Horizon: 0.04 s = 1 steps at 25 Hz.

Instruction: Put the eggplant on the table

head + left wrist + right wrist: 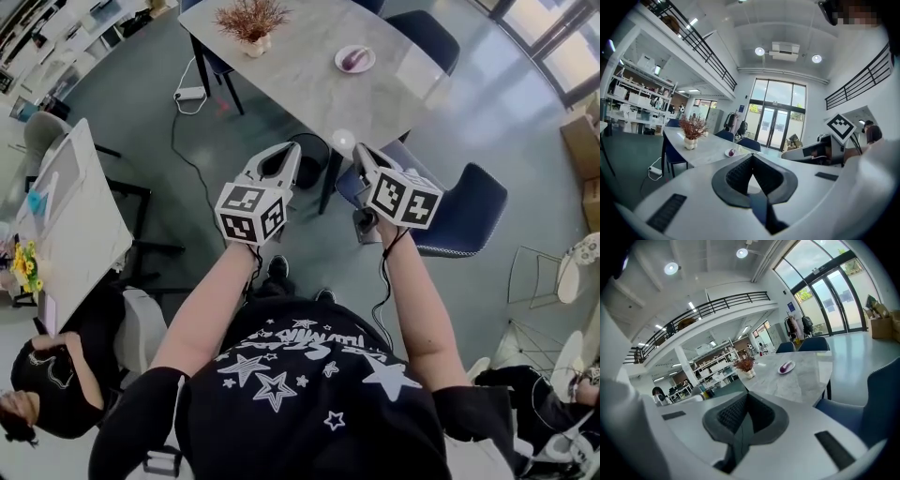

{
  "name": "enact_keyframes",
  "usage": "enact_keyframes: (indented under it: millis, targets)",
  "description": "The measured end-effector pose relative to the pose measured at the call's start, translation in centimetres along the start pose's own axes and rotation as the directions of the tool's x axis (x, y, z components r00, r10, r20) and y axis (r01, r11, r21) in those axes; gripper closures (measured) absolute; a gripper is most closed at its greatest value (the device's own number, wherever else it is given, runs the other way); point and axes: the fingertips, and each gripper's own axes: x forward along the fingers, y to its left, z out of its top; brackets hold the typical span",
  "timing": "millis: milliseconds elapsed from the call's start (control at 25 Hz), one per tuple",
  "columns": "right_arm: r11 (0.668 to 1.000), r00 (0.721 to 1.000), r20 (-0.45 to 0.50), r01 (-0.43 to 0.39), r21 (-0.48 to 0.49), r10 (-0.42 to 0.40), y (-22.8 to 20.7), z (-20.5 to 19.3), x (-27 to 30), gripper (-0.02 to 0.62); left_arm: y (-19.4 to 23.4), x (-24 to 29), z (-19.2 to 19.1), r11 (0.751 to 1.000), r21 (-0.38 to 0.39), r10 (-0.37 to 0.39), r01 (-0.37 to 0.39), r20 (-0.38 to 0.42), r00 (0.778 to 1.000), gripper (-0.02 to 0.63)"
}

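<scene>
Both grippers hang in mid-air over the floor at the near end of the surface (309, 80), level with each other. Left gripper (289, 155): jaws together, tips meeting, nothing between them. Right gripper (746, 395): same, shut and empty.

The eggplant (353, 58) lies in a small plate (368, 67) on the surface, about 12–1 o'clock from the grippers and well apart from both. A potted dried plant (251, 21) stands at 10 o'clock of the plate. A blue chair (469, 211) is tucked in at 4 o'clock of the right gripper.

Stage is ambiguous. This fits an eggplant due to come out of the plate onto the bare top. It also fits a job where the plate on the surface already counts as "on the table".

If it's the first, my judgement:
- The right gripper is nearer that side.
- Spread the jaws before closing in, not over the plate.
- Come in from 6 o'clock, clear of the chair back.
- Clamp across the eggplant's short axis near mid-length. The skin looks smooth, so an end grip may slip.
- The plate looks light and may drag or tip, so pin its rim with the left gripper.
- Set it down low on bare top at 7 o'clock of the plate and let go only once it rests, since it could roll.
</scene>
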Motion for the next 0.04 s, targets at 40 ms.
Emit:
enact_keyframes:
  millis: [40]
  targets:
    - [1.000,1.000,0.002,0.002,0.008,-0.002,-0.52,-0.31,-0.68,0.588,-0.80,-0.22,-0.47,1.000,-0.001,0.002,-0.002,-0.004,1.000,0.598]
